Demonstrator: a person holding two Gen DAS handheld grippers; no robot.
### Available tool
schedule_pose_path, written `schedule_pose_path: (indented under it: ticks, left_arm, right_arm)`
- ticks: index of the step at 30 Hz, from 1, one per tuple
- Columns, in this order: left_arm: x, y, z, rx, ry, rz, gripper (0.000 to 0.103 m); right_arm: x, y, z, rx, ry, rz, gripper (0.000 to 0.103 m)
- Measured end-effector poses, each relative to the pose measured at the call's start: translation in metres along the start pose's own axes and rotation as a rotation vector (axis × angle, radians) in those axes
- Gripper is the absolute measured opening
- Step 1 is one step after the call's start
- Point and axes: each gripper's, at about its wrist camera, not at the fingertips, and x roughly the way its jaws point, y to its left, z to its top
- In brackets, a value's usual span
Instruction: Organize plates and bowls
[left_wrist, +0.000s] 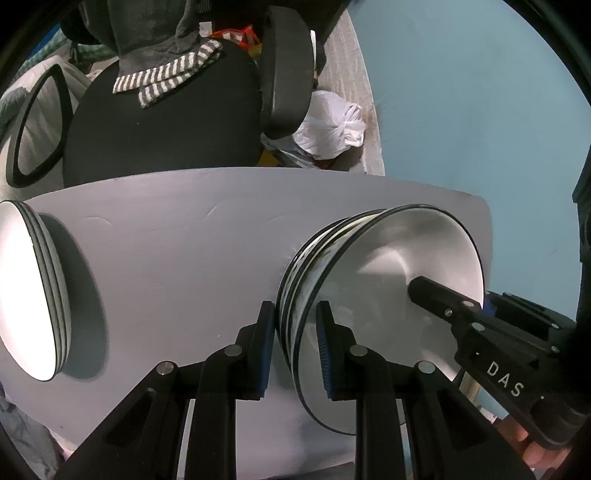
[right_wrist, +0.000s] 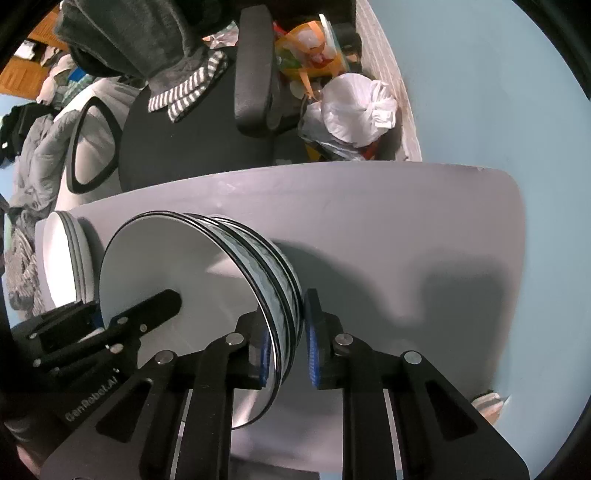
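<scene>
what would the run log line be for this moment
left claw: straddles bowl stack rim | right claw: straddles opposite rim | plate stack: apart on table | step: two-handed stack handling
</scene>
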Motion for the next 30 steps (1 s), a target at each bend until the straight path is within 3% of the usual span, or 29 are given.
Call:
schedule_pose_path:
  ticks: [25,30]
  left_arm:
    - [-0.01,0.034,-0.028,-0.016,0.014,0.009,0.019]
    - [-0.009,0.039,-0.025,-0.017,0.015,0.014,0.017]
  right_arm:
    - [-0.004,0.045,-0.011,-0.031,0.001,-0.014,0.014]
    - [0.009,0.048,-0.011,-0.033,0.031,-0.067,0.012]
